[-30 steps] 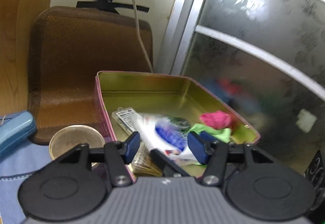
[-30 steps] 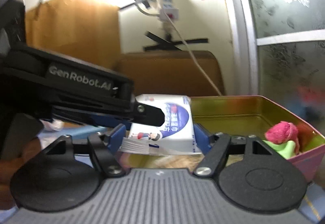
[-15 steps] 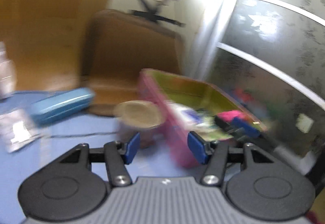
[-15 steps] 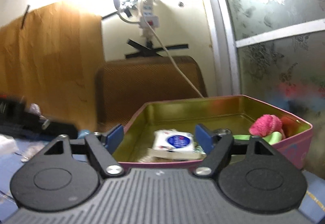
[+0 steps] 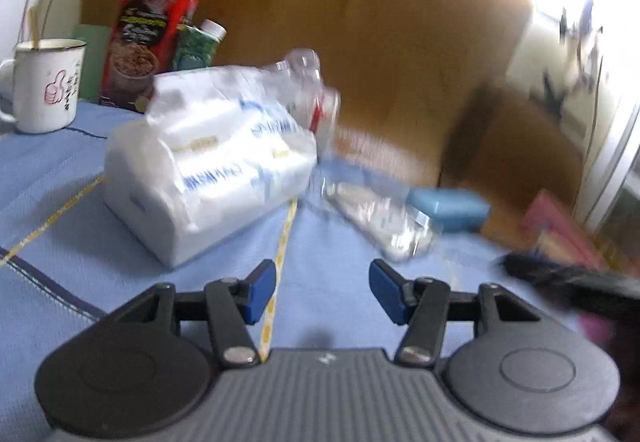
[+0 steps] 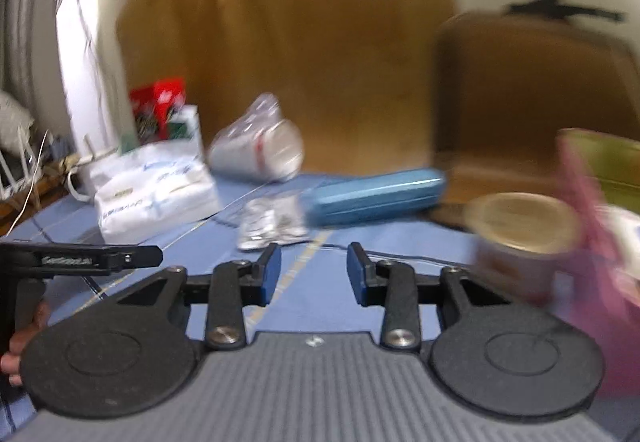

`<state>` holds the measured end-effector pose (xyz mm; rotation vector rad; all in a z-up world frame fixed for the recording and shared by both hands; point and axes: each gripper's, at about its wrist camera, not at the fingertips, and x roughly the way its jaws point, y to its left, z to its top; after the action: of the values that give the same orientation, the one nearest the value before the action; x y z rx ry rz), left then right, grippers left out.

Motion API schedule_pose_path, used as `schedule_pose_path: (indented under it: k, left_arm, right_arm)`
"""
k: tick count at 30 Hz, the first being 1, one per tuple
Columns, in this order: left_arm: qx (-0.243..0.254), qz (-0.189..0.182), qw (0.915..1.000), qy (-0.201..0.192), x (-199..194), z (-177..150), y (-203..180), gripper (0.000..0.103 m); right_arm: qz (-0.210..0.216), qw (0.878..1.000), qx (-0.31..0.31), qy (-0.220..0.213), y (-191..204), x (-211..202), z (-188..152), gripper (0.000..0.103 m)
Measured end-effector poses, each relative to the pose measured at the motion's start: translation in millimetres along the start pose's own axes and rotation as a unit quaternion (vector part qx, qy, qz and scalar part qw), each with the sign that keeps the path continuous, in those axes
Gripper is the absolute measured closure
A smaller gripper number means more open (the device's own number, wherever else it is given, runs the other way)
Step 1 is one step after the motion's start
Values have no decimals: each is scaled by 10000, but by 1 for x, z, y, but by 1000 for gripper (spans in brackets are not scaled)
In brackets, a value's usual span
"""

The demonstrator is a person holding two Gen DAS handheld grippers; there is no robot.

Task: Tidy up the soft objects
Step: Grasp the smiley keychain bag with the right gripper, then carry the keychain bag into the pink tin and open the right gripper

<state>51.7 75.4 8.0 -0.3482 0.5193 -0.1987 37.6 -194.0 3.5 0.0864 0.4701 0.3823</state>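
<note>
Left tool (image 5: 322,292) agape, empty — tissue pack (image 5: 208,165) ahead.

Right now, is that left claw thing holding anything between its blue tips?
No, the left gripper is open, with only bare blue tablecloth showing between its blue fingertips.

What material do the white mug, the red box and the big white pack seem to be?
White mug: probably enamelled metal, glossy with a thin dark rim. Red box: likely printed tin, shiny with rounded corners; could be cardboard. Big white pack: soft tissue wrapped in thin, wrinkled, glossy plastic film.
</note>
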Motion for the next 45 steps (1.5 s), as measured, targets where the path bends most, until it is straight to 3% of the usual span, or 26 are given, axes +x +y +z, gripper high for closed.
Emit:
schedule_pose_path:
  k: [2, 5, 8, 11, 14, 22, 29, 39, 45]
  left_arm:
    - [-78, -41, 9999, -62, 1, 1, 1, 49]
    - [-5, -163, 9998, -91, 2, 2, -1, 47]
    - [23, -196, 9998, -94, 3, 0, -2, 46]
    - [-50, -246, 9997, -55, 2, 0, 1, 45]
    - [-126, -272, 9995, -22, 0, -2, 5, 43]
    - [-94, -204, 9997, -6, -3, -5, 4, 38]
    - [123, -105, 9999, -6, -4, -6, -2, 33]
    - [355, 15, 9994, 11, -3, -7, -9, 33]
    - [260, -34, 9996, 120, 0, -6, -6, 33]
  right_arm:
    - [77, 9997, -104, 198, 10, 33, 9, 20]
    - [16, 9974, -459, 546, 25, 75, 19, 17]
    - [-58, 9906, -645, 1204, 36, 112, 24, 17]
    - [-93, 9909, -600, 1201, 36, 116, 28, 26]
    - [-109, 9922, -563, 1105, 36, 103, 21, 32]
    - [60, 9932, -694, 938, 44, 39, -15, 32]
    - [284, 9959, -447, 735, 41, -23, -48, 32]
    - [421, 9976, 305, 467, 25, -32, -52, 32]
    - [520, 9967, 452, 434, 21, -35, -53, 32]
